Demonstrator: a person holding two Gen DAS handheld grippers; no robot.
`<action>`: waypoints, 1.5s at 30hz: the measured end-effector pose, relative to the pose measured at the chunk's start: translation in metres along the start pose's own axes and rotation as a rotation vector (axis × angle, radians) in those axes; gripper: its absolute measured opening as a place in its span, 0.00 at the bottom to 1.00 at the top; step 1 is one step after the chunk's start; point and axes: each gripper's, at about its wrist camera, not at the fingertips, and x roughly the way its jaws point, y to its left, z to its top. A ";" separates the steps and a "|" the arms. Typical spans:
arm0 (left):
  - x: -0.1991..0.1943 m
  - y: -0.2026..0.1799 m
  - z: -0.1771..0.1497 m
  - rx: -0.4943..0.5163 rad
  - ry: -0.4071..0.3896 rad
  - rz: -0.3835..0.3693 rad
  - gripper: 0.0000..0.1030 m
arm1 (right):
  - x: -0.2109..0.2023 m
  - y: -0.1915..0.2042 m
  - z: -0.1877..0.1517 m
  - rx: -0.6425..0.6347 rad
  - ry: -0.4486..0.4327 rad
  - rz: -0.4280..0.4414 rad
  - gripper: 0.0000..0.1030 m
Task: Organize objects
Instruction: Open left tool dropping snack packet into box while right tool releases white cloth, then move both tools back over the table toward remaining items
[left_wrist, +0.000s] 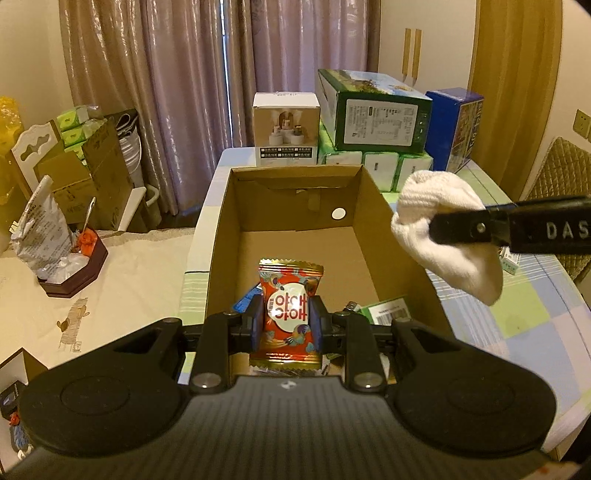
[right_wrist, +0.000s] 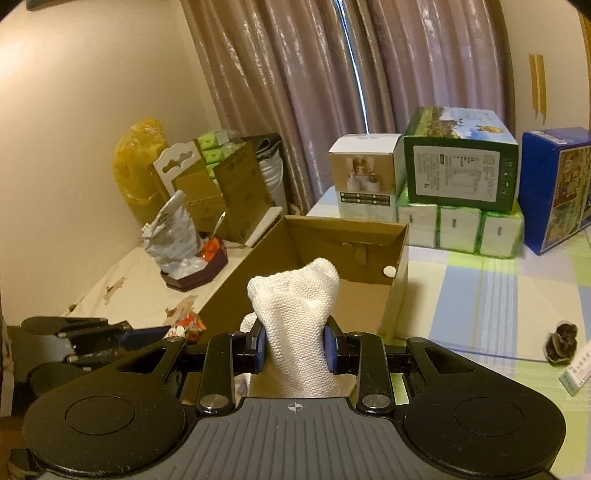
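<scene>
Left wrist view: our left gripper (left_wrist: 286, 319) clamps a snack packet (left_wrist: 290, 314), right gripper (right_wrist: 294, 347) clamps a white sock (right_wrist: 295, 314), both over the cardboard box (left_wrist: 384, 236) holding few items, so we judge sorting midway.

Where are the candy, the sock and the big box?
candy (left_wrist: 289, 312), left wrist view, on the white round label.
sock (right_wrist: 295, 325), right wrist view, on the knit middle between the pads.
box (left_wrist: 388, 236), left wrist view, on the inner right wall.
</scene>
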 end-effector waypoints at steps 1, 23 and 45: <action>0.003 0.002 0.001 0.000 0.003 -0.001 0.21 | 0.004 -0.001 0.002 0.001 0.002 -0.001 0.26; 0.026 0.017 0.003 -0.072 -0.008 0.011 0.38 | 0.054 -0.024 0.019 0.088 -0.022 0.015 0.55; -0.065 -0.060 -0.020 -0.124 -0.099 -0.063 0.74 | -0.111 -0.050 -0.059 0.116 -0.095 -0.152 0.91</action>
